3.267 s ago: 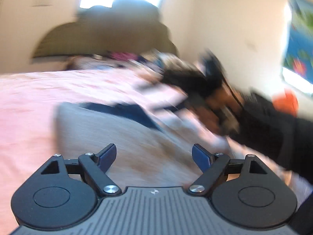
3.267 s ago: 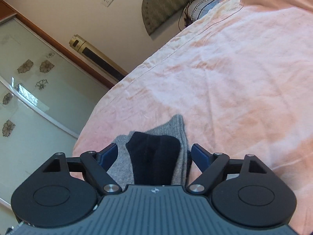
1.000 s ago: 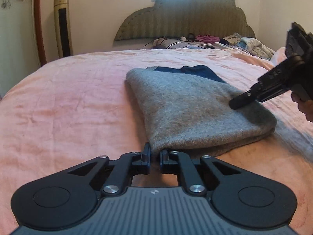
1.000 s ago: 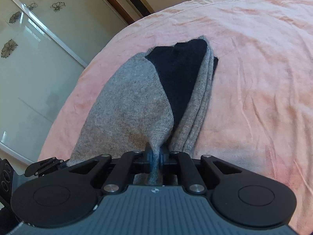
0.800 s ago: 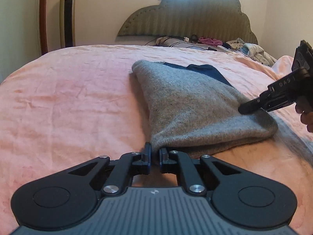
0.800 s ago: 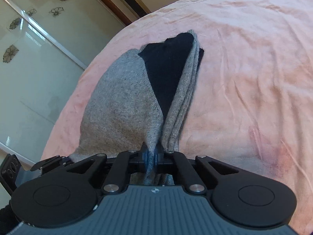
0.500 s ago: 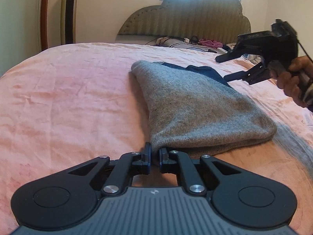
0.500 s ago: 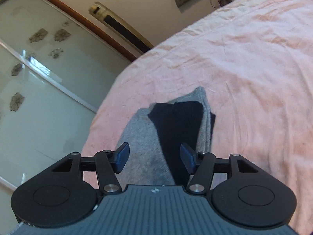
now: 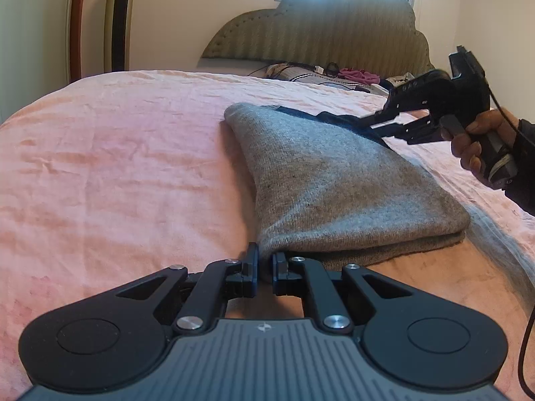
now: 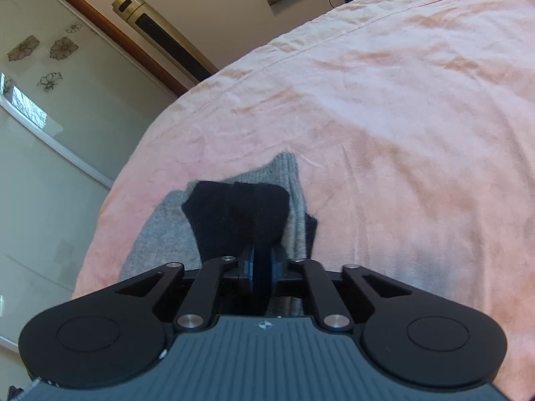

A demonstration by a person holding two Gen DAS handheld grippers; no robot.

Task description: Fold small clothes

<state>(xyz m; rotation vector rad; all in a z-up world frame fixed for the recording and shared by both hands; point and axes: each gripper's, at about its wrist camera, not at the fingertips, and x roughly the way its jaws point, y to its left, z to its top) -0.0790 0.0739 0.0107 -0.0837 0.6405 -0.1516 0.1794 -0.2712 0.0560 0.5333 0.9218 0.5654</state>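
- Left wrist view: the left gripper (image 9: pixel 264 269) has its jaws drawn together on the near corner of a grey sweater (image 9: pixel 337 180), pinching the knit at its folded edge.
- The sweater lies folded on a pink bed sheet (image 9: pixel 117 173), in the middle of the bed and running away toward the headboard (image 9: pixel 321 30). A loose grey layer trails out from under the fold toward the right edge of the bed.
- A dark blue cloth (image 9: pixel 334 117) shows at the far end of the sweater.
- The right gripper (image 9: pixel 376 127) reaches in from the right edge, held in a hand (image 9: pixel 474 143), its tips down at the dark cloth at the sweater's far end.
- A heap of clothes (image 9: pixel 354 75) sits at the head of the bed, and a tall gold fan (image 9: pixel 118 20) stands by the wall on the left.
- Right wrist view: the right gripper (image 10: pixel 262 267) is clamped on the dark blue cloth (image 10: pixel 240 214), which runs between its closed fingers.
- The grey sweater (image 10: pixel 160 234) spreads to both sides of the dark cloth, on the pink bed sheet (image 10: pixel 401 133), near the bed's left edge.
- Glass sliding doors (image 10: pixel 43 133) with flower prints stand beyond that edge.
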